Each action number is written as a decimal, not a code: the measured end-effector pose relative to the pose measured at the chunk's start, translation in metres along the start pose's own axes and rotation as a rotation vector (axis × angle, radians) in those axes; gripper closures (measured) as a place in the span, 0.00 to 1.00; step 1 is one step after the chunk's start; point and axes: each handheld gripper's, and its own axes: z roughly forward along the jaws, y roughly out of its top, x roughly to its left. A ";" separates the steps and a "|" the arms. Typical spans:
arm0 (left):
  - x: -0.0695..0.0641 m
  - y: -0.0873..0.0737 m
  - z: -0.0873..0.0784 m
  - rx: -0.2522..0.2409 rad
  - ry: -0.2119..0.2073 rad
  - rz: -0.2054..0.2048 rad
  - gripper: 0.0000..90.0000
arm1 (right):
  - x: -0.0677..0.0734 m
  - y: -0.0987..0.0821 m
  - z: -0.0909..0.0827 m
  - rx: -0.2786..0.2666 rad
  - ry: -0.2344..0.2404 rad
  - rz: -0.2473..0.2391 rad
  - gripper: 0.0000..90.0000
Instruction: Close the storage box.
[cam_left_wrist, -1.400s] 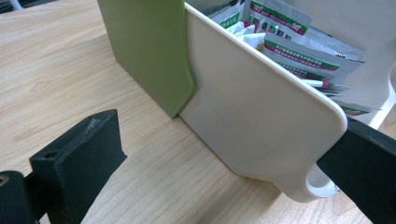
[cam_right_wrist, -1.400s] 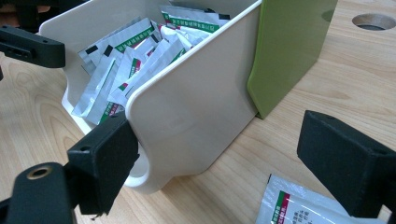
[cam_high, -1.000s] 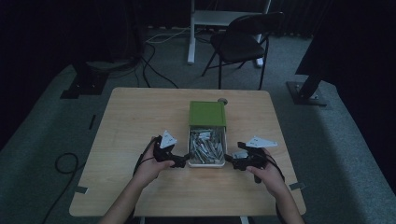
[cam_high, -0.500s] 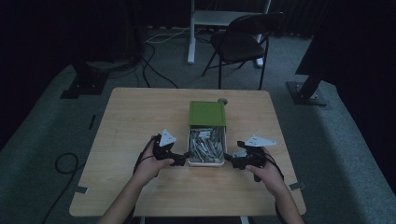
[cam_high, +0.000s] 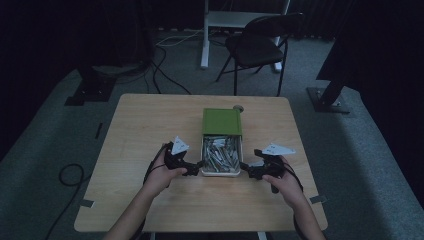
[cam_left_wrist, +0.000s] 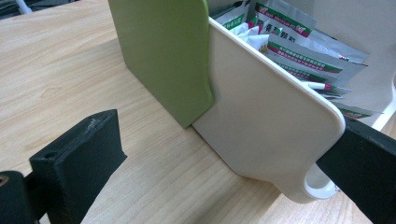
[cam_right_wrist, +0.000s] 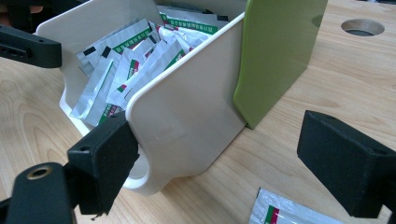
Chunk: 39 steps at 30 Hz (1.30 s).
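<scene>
We are in a dim studio or lab room made for recording. The wooden table (cam_high: 150, 125) stands alone on grey carpet (cam_high: 45, 150), with dark curtains (cam_high: 50, 30) all around. Behind it we see a black folding chair (cam_high: 257, 45), the leg of a white desk (cam_high: 205, 37), cables (cam_high: 165, 65) on the floor and heavy stand bases (cam_high: 327, 97) at the sides.

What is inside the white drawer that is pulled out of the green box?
The white drawer holds many silver sachets with green and red print. The green box covers its far end, so anything there is hidden.
</scene>
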 end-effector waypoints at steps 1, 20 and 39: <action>0.000 0.000 0.000 0.000 0.000 0.000 0.03 | 0.000 0.000 0.000 0.000 0.000 0.000 0.14; 0.005 0.008 0.005 -0.004 0.014 -0.010 0.03 | -0.007 0.007 0.004 -0.013 -0.033 0.027 0.14; 0.010 0.012 0.010 -0.004 0.024 -0.027 0.03 | -0.011 0.012 0.010 -0.018 -0.051 0.049 0.14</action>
